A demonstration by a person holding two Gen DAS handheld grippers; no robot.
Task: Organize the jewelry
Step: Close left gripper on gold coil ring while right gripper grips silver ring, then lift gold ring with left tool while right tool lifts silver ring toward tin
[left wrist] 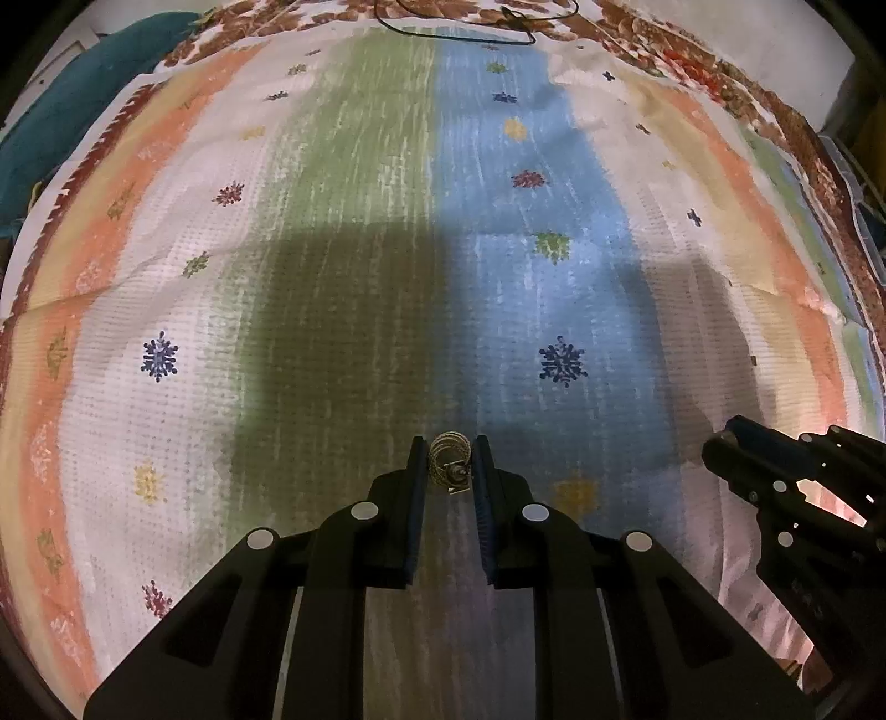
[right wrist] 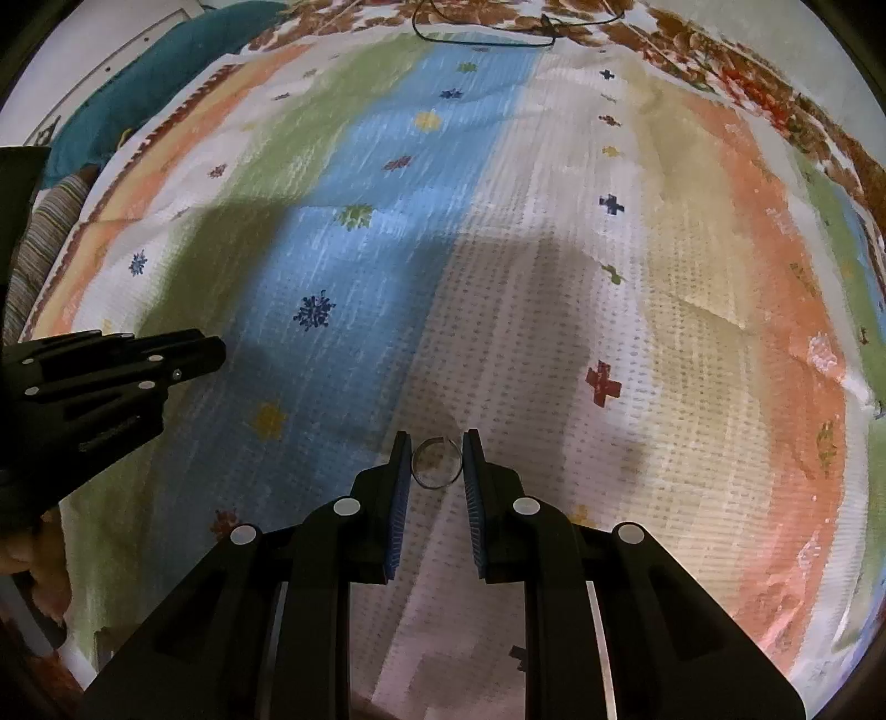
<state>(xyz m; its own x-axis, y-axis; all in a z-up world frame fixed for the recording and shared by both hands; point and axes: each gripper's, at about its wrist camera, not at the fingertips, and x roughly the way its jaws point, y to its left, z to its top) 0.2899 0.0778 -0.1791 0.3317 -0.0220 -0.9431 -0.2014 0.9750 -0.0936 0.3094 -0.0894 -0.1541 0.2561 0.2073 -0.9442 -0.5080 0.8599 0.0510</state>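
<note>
My left gripper (left wrist: 449, 462) is shut on a small gold coiled ring (left wrist: 449, 455) with a little charm, held between its fingertips above the striped cloth (left wrist: 387, 221). My right gripper (right wrist: 437, 462) is shut on a thin silver ring (right wrist: 437, 464), held above the white band of the cloth (right wrist: 526, 277). The right gripper also shows at the right edge of the left wrist view (left wrist: 720, 448), and the left gripper shows at the left edge of the right wrist view (right wrist: 216, 349). The two grippers are side by side and apart.
The cloth has green, blue, white and orange stripes with small flower prints and a brown patterned border. A thin black cord (left wrist: 470, 27) lies at its far edge. A teal cushion (left wrist: 83, 99) sits at the far left, off the cloth.
</note>
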